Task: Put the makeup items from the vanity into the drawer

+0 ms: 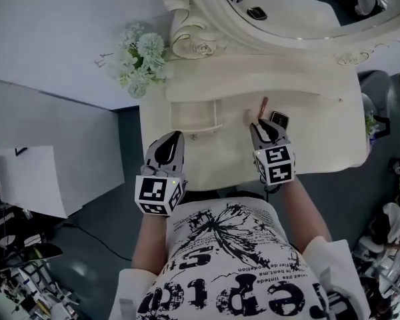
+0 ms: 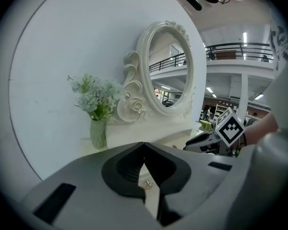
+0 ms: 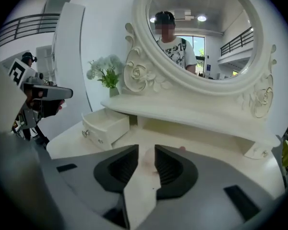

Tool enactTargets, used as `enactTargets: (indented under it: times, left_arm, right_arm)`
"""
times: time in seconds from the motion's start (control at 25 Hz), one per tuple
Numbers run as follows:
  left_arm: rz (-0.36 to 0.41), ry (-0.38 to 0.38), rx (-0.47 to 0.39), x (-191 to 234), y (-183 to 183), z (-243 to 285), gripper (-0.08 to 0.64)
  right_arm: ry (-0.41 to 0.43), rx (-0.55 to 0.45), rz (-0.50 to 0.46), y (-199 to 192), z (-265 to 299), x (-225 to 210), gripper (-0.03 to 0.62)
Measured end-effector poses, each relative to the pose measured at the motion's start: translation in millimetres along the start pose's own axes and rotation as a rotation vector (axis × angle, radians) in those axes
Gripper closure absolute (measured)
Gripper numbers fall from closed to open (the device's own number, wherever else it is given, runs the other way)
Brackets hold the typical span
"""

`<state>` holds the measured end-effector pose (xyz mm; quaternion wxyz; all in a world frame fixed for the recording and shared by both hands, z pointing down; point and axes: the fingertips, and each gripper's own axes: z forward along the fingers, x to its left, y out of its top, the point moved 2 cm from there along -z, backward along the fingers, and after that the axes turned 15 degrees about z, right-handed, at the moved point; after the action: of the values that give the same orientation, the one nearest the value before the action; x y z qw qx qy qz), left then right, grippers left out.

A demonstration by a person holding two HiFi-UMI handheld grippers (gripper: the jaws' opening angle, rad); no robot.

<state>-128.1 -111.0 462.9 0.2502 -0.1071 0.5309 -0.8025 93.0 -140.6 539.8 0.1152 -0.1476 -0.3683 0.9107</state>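
1. Tabletop of a pale vanity, with an oval mirror at the back and a vase of white flowers at its left end.
2. Small drawer pulled out under the shelf, left of centre, knobbed front toward the person.
3. Pale pink makeup item lying on the tabletop to the right of the drawer. Thin reddish stick just beyond it, close to the shelf.
4. Right claw tilted down over the tabletop, jaws narrowly apart. Pink item in line with the gap, not clamped.
5. Left claw closed, jaw tips together with nothing between them, just in front of the drawer. Drawer knob visible below the tips in the left gripper view.
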Motion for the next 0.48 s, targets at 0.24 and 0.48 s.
enactTargets:
  times: [0.24, 0.48]
  left_arm:
    - [-0.012, -0.037, 0.037, 14, -13, 17, 0.540]
    - [-0.020, -0.037, 0.056, 25, -21, 28, 0.540]
  right_arm:
    - [-0.039, 0.115, 0.002, -19, 32, -10, 0.420]
    - [-0.082, 0.172, 0.002, -30, 49, -21, 0.417]
